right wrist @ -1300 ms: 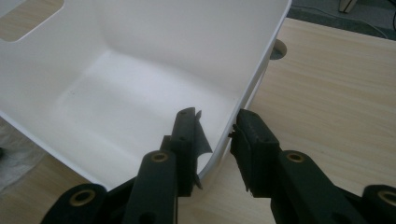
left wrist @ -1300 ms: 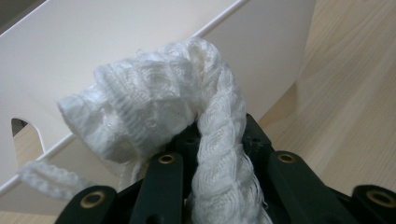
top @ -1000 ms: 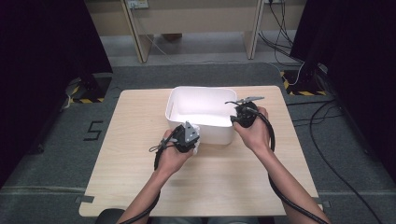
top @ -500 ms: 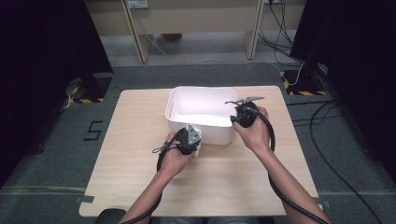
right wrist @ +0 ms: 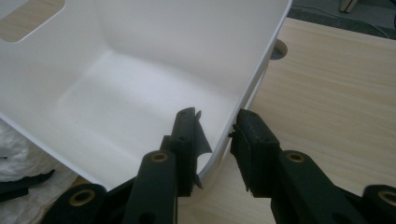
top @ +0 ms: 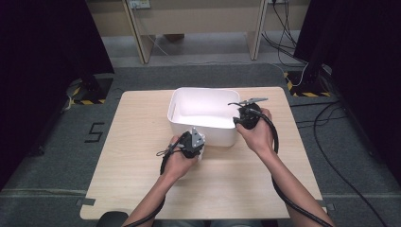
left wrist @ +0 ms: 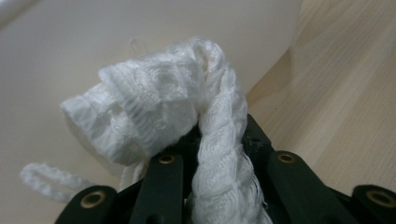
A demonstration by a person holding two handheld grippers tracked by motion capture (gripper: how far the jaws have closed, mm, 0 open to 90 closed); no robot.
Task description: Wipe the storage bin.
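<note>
A person is sitting at the light wooden table [top: 142, 179] and is holding a black two-jaw gripper in each hand. The left gripper [top: 191, 143] is clenching tight on a soft white knitted cloth with a twisted cord [left wrist: 187, 121]. In the left gripper view, the cloth is bunching up out of the jaws toward 11 o'clock, and a small loop of its cord is hanging down at 8 o'clock. The cloth is sitting just outside the big white plastic tub [top: 203, 113], right by the tub's near wall, at about 7 o'clock from the middle of the tub in the high view. The right gripper [top: 247, 118] is waiting at the tub's right side, at about 3 o'clock from the tub's middle. In the right gripper view, one jaw is sitting inside the tub and the other jaw is sitting outside, so the white wall [right wrist: 243, 93] is standing between them. The jaws are gripping this wall near the tub's corner. The inside of the tub is looking smooth and bare. The two grippers are staying well apart, with the tub's near right corner between them.
</note>
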